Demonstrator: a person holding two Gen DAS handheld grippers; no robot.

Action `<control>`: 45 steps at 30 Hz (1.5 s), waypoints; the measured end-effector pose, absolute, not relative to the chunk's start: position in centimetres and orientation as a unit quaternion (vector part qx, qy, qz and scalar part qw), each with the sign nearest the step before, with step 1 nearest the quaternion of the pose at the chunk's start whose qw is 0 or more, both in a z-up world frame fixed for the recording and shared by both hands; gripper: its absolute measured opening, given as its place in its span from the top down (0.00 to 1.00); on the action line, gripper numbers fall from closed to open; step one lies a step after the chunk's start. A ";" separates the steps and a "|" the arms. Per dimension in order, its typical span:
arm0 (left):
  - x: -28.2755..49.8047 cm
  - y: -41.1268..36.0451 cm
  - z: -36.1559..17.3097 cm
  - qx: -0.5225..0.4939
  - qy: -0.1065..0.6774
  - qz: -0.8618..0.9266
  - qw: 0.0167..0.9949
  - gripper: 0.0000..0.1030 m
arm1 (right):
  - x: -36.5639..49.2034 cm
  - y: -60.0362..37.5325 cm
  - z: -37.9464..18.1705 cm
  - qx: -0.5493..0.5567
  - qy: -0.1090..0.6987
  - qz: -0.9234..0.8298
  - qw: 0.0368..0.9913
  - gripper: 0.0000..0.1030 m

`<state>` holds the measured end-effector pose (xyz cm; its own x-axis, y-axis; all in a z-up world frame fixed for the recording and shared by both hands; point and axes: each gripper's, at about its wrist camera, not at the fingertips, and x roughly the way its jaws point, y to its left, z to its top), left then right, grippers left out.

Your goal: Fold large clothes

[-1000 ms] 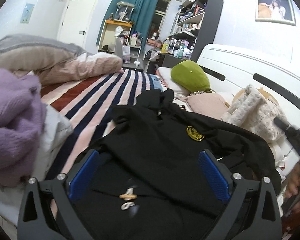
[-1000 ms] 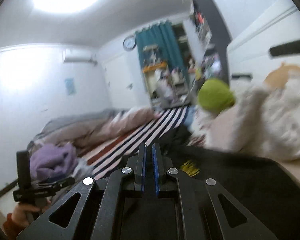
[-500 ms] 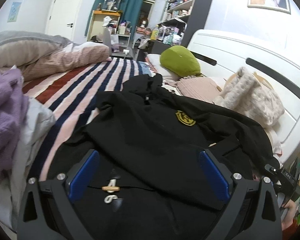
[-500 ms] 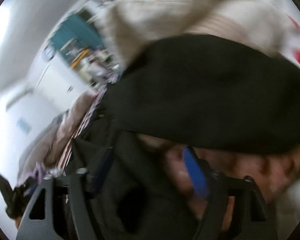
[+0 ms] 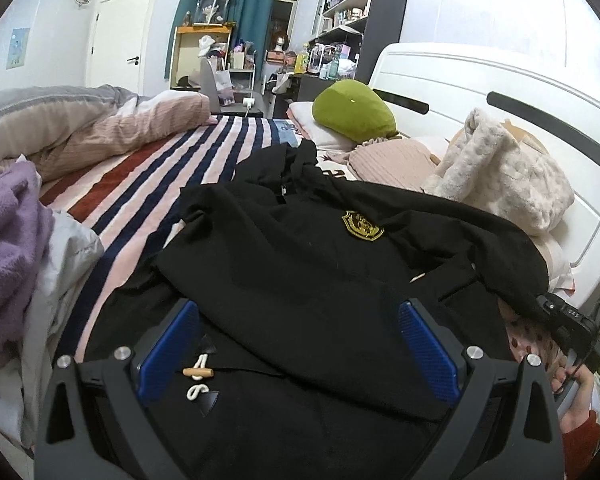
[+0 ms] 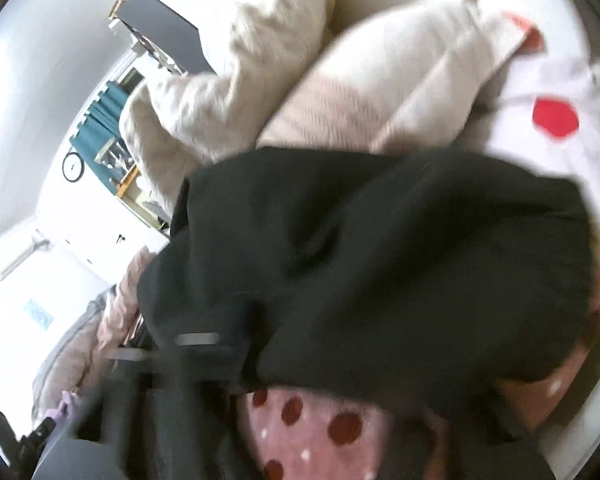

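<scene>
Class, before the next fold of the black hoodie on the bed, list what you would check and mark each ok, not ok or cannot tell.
1. Left hand-held gripper open above the black hoodie: ok.
2. Right hand-held gripper, jaws just been closing at the sleeve end, holding cloth: cannot tell, blurred.
3. Hoodie flat: not ok, rumpled.
4. Purple knit apart from hoodie: ok.

The left wrist view looks forward and down between its tongs (image 5: 296,352), low over the black hoodie (image 5: 300,264), facing the headboard (image 5: 480,88) and the shelves. The right wrist view is rolled sideways, blurred, pressed close to that hoodie (image 6: 380,264). Both views share the cream knit (image 5: 500,172).
</scene>
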<state>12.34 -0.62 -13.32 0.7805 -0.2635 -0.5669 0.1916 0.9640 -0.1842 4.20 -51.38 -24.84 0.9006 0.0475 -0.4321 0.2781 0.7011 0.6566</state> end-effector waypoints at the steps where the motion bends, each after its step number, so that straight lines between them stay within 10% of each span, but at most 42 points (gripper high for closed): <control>1: 12.5 -0.7 -13.2 -0.060 0.309 -0.122 0.941 0.04 | 3.9 -51.4 -24.1 0.370 0.196 -0.056 0.907 0.94; 15: 11.7 2.9 -11.7 -0.060 0.267 -0.122 0.954 0.04 | 8.8 -40.1 -10.9 0.212 0.094 0.154 0.960 0.98; 25: 9.0 10.7 -12.9 -0.081 0.256 -0.069 0.961 0.04 | 14.6 -14.1 -21.0 0.048 0.354 0.424 0.832 0.98; 30: 8.6 11.7 -14.2 -0.096 0.270 -0.075 0.955 0.04 | 14.9 -10.6 -27.3 -0.002 0.448 0.394 0.802 0.90; 33: 8.8 10.8 -14.9 -0.101 0.283 -0.089 0.950 0.04 | 14.2 -12.5 -25.8 0.032 0.446 0.404 0.798 0.58; 38: 9.7 6.3 -16.0 -0.091 0.305 -0.142 0.937 0.04 | 9.9 -19.1 -20.2 0.049 0.369 0.378 0.848 0.43; 45: 12.2 -3.2 -19.3 -0.019 0.334 -0.171 0.927 0.16 | 7.1 -27.0 -19.6 0.125 0.330 0.299 0.887 0.41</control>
